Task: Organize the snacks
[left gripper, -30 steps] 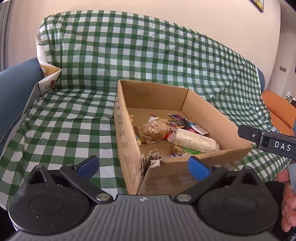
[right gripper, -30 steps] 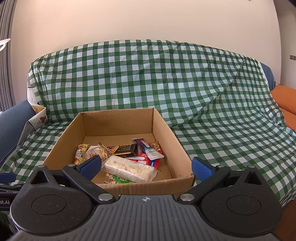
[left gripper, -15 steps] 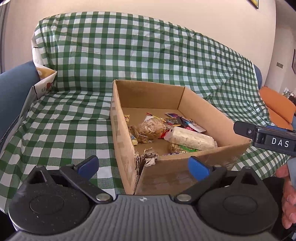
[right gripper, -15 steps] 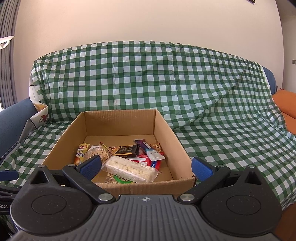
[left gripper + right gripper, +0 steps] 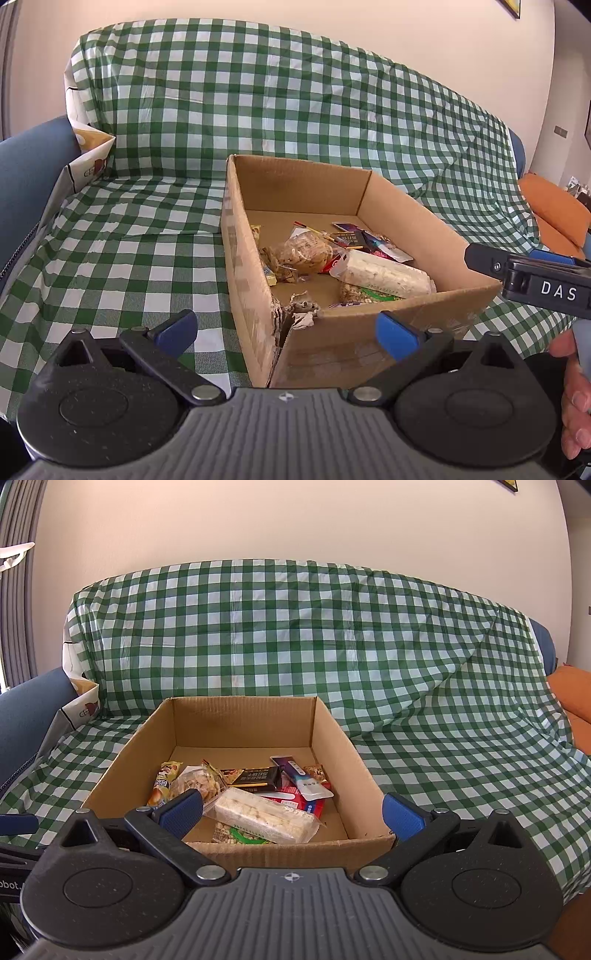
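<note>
An open cardboard box [image 5: 332, 746] sits on a sofa draped in green checked cloth; in the left wrist view its near corner [image 5: 280, 325] is torn. Inside lie several snacks: a long white wrapped bar [image 5: 264, 814] [image 5: 380, 273], a clear bag of cookies [image 5: 303, 253] [image 5: 197, 782], a dark chocolate bar [image 5: 256, 777] and a yellow packet [image 5: 162, 782]. My left gripper [image 5: 286, 330] is open and empty, in front of the box's near corner. My right gripper [image 5: 291, 810] is open and empty, in front of the box's near wall.
A blue sofa arm [image 5: 29, 177] and a white paper bag [image 5: 90, 158] stand at the left. An orange cushion [image 5: 554, 210] lies at the right. The right gripper's body [image 5: 535, 282] and a hand show at the left view's right edge.
Both grippers have drifted slightly; the box sits a little lower and more to the left in the left wrist view. Both stay open and empty.
</note>
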Motion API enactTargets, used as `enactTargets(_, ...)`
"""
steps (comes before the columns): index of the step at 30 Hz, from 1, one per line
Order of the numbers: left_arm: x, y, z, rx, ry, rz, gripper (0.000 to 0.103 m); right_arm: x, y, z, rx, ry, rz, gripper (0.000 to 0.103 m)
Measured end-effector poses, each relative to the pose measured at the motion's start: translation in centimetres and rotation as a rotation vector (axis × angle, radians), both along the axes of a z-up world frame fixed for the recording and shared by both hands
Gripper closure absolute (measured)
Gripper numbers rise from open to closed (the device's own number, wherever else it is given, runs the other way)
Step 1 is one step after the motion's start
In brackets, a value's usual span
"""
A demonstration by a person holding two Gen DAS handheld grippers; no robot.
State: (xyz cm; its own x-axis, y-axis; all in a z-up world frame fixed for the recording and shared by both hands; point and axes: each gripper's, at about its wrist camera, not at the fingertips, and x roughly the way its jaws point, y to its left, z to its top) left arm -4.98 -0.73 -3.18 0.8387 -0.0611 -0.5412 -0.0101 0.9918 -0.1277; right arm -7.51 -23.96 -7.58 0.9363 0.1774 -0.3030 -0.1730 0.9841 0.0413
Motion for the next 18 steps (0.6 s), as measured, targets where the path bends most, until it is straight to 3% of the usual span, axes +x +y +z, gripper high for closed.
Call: enactTargets(18,0.04,-0.04,0.03,0.001,0.0,0.001,0.0,0.07,0.16,-0.07,-0.007,0.0,0.001,0.001)
